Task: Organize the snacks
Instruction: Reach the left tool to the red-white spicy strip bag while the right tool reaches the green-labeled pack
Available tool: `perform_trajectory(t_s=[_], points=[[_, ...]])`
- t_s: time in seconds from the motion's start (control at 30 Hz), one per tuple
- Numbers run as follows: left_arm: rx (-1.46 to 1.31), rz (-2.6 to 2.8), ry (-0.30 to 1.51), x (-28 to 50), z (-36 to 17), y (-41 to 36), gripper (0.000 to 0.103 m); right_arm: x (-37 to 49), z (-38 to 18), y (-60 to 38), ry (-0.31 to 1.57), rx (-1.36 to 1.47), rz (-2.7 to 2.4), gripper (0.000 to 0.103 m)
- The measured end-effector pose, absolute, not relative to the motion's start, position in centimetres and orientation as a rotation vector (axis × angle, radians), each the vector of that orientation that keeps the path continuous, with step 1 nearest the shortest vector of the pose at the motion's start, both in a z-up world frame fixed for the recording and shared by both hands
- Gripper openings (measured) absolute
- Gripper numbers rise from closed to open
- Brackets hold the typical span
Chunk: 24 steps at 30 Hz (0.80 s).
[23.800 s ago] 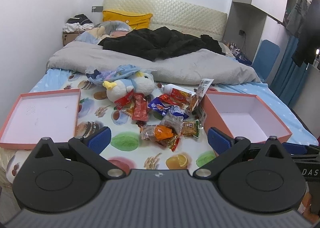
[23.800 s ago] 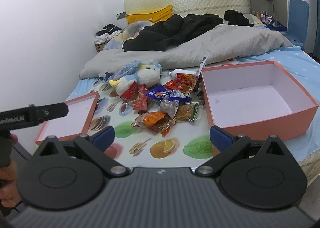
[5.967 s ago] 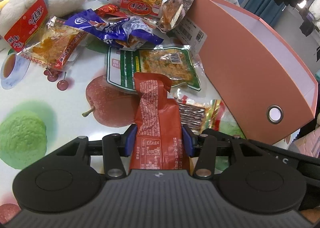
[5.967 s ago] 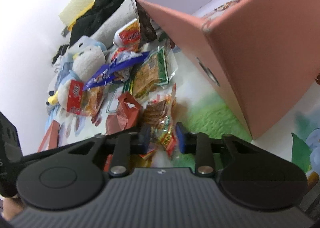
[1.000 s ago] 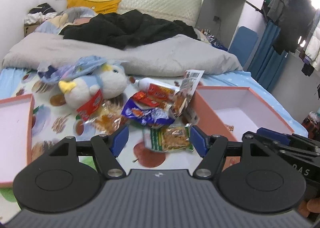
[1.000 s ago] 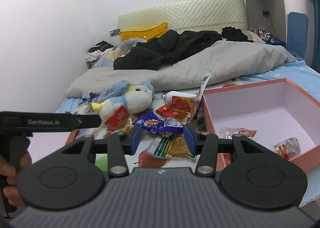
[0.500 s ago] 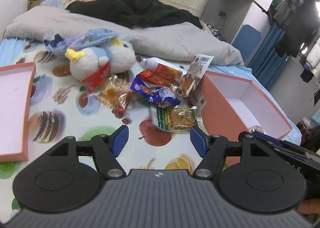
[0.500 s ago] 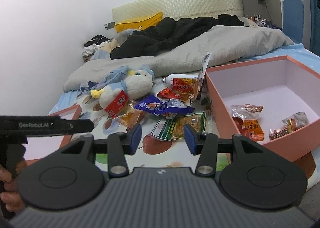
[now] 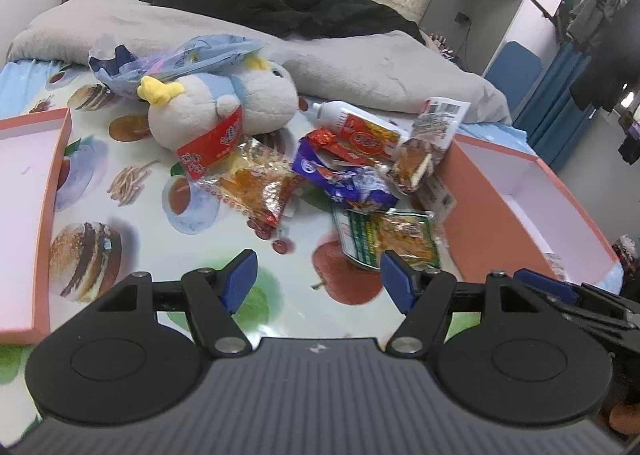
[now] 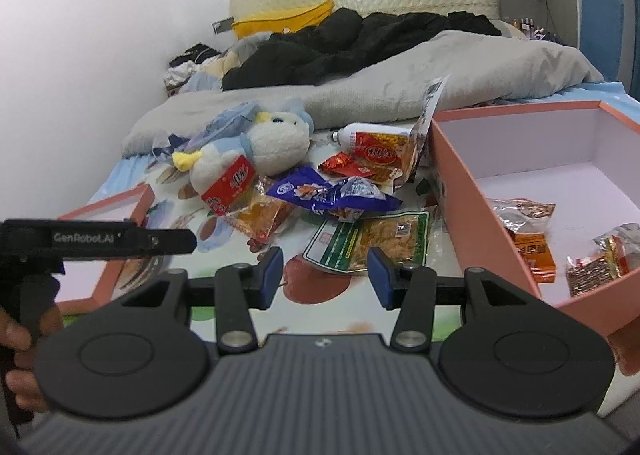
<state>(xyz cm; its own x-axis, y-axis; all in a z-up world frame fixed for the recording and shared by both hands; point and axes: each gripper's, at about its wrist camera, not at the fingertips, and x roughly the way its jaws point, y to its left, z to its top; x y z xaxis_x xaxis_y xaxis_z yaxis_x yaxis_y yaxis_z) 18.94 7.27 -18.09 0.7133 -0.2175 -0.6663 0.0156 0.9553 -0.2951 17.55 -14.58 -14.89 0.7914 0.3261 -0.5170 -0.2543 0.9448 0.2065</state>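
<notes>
**Three snacks boxed, about seven still loose on the bed**

Both grippers hang empty with their jaws apart, aimed down at the pile, presumably lining up the next picks. The left gripper point(image 9: 316, 279) frames bare sheet, with the green packet point(image 9: 386, 235) at its 1 o'clock. The right gripper point(image 10: 326, 269) has that same packet at 12 o'clock.

The pink box point(image 10: 460, 191) sits hard against the pile at 3 o'clock, so each carry stays short. Inside it I count three wrapped snacks point(image 10: 524, 211).

One box lid point(image 9: 60, 159) waits empty at 9 o'clock. One plush bird point(image 9: 224, 107) at 11 o'clock has a red packet point(image 9: 212, 143) leaning on it.
</notes>
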Motion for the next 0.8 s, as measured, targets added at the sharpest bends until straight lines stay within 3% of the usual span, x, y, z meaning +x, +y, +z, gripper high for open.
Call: perform_trajectory(t_s=[0.13,0.17,0.2,0.27,0.5,0.6,0.8], points=[[-0.271,-0.107,0.792,21.0,-19.8,8.0,0.073,19.4,-16.2,-13.6,0.605,0.1,0.34,0.049],[-0.27,-0.102,0.796,21.6,-20.3,8.2,0.073,19.9,-16.4,-13.5,0.612,0.102,0.343,0.054],[-0.268,-0.098,0.797,22.0,-20.8,8.4,0.073,20.4,-16.7,-13.3,0.617,0.104,0.347,0.066],[-0.26,-0.078,0.804,23.0,-21.7,8.8,0.073,21.4,-17.2,-13.1,0.61,0.106,0.36,0.076],[-0.26,-0.037,0.802,26.9,-24.4,10.2,0.076,25.7,-19.2,-11.4,0.617,-0.011,0.346,0.076],[-0.268,-0.027,0.795,28.6,-25.3,10.6,0.084,27.3,-20.0,-10.9,0.623,-0.05,0.332,0.076],[-0.3,-0.005,0.813,31.6,-27.4,11.1,0.091,29.7,-21.9,-11.2,0.68,-0.065,0.251,0.077]])
